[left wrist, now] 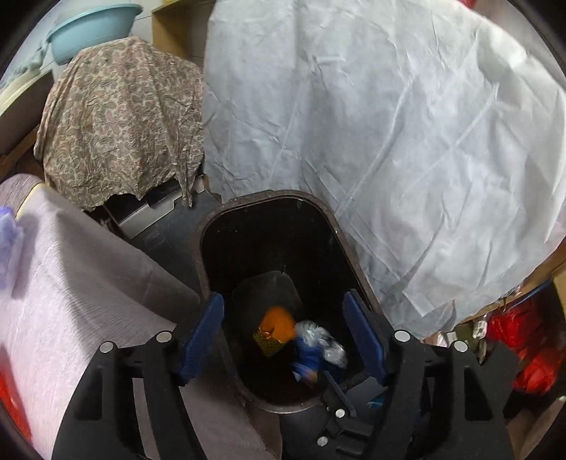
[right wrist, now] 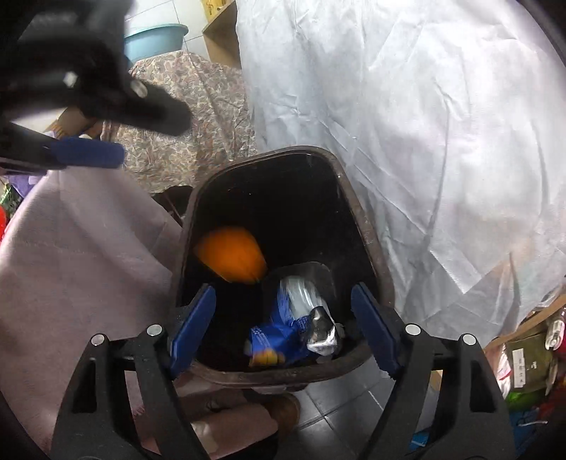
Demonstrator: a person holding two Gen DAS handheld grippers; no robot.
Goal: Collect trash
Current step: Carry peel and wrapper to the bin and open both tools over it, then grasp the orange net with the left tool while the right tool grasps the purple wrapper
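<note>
A dark bin [left wrist: 212,226] stands on the floor below both grippers; its rim also shows in the right wrist view [right wrist: 368,226]. Inside lie an orange wrapper [left wrist: 277,323] and a blue and silver wrapper [left wrist: 315,345]. The right wrist view shows the orange wrapper [right wrist: 231,254] blurred by motion inside the bin and the blue and silver wrapper [right wrist: 293,329] at the bottom. My left gripper [left wrist: 283,336] is open and empty above the bin. My right gripper [right wrist: 283,329] is open and empty above the bin's near rim. The left gripper [right wrist: 88,152] also shows at upper left.
A white sheet [left wrist: 389,124] hangs over furniture right of the bin. A patterned cloth [left wrist: 120,116] covers something behind it, with a blue basin [left wrist: 88,28] on top. A lilac cloth [left wrist: 78,283] drapes at left. Red bags [left wrist: 530,346] lie at right.
</note>
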